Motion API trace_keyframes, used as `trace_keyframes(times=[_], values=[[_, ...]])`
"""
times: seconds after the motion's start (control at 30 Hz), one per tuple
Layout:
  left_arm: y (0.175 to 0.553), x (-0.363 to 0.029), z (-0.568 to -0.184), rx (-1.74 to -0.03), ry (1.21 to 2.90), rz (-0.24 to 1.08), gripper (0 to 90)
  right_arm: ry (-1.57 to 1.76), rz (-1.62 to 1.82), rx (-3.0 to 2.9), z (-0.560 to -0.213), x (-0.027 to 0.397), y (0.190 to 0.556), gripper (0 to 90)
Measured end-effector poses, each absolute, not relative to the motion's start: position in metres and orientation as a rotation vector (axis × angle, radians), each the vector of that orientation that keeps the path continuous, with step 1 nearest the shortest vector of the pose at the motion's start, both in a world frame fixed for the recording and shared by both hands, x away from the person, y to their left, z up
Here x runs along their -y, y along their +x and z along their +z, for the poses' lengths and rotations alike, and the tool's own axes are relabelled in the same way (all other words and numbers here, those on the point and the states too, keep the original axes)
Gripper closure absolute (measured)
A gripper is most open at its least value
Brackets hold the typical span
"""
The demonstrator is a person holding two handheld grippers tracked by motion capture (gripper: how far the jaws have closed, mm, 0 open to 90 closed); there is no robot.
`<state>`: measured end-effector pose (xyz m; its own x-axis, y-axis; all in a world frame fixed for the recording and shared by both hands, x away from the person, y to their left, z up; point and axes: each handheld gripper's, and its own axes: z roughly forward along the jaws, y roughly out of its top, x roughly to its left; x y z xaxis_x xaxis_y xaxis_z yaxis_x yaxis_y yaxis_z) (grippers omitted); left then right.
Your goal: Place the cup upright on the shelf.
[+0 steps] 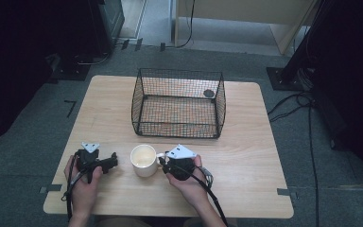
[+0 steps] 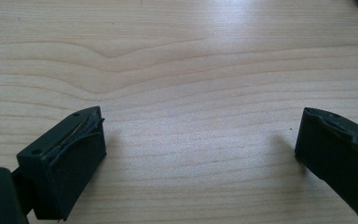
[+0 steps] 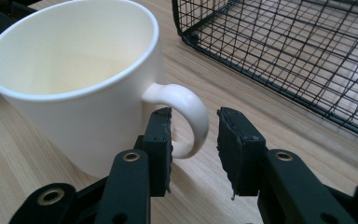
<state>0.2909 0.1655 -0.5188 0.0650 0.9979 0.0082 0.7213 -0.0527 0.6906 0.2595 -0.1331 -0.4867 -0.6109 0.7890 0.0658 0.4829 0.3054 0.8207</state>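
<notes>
A cream mug point(image 1: 144, 160) stands upright and empty on the wooden table point(image 1: 250, 156), in front of the wire basket. In the right gripper view the mug point(image 3: 74, 84) is close, its handle point(image 3: 196, 109) turned toward me. My right gripper point(image 1: 162, 158) reaches in from the mug's right, and its jaws point(image 3: 195, 117) straddle the handle. One pad sits by the mug wall inside the loop, the other outside it with a thin gap, so no pad presses. My left gripper point(image 1: 113, 161) rests left of the mug, its jaws point(image 2: 200, 121) wide open over bare wood.
A black wire basket point(image 1: 177, 128) stands at the middle back of the table, with a small dark round thing point(image 1: 209, 93) at its far right corner. Its near wall point(image 3: 284, 56) lies just beyond the mug. Cables and dark stands surround the table.
</notes>
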Motion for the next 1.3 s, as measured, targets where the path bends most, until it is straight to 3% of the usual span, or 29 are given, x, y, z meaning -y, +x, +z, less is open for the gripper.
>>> trace_keyframes(times=[0.17, 0.47, 1.3], values=[[0.291, -0.165, -0.519, -1.708, 1.83, 0.693, 1.8, 1.135, 1.22, -2.179, -0.487, 0.128, 0.257, 76.4], [0.291, -0.165, -0.519, -1.708, 1.83, 0.693, 1.8, 1.137, 1.298, -2.125, -0.484, 0.133, 0.257, 83.5], [0.291, -0.165, -0.519, -1.708, 1.829, 0.693, 1.8, 1.013, 1.296, -2.011, -0.449, 0.144, 0.256, 84.9]])
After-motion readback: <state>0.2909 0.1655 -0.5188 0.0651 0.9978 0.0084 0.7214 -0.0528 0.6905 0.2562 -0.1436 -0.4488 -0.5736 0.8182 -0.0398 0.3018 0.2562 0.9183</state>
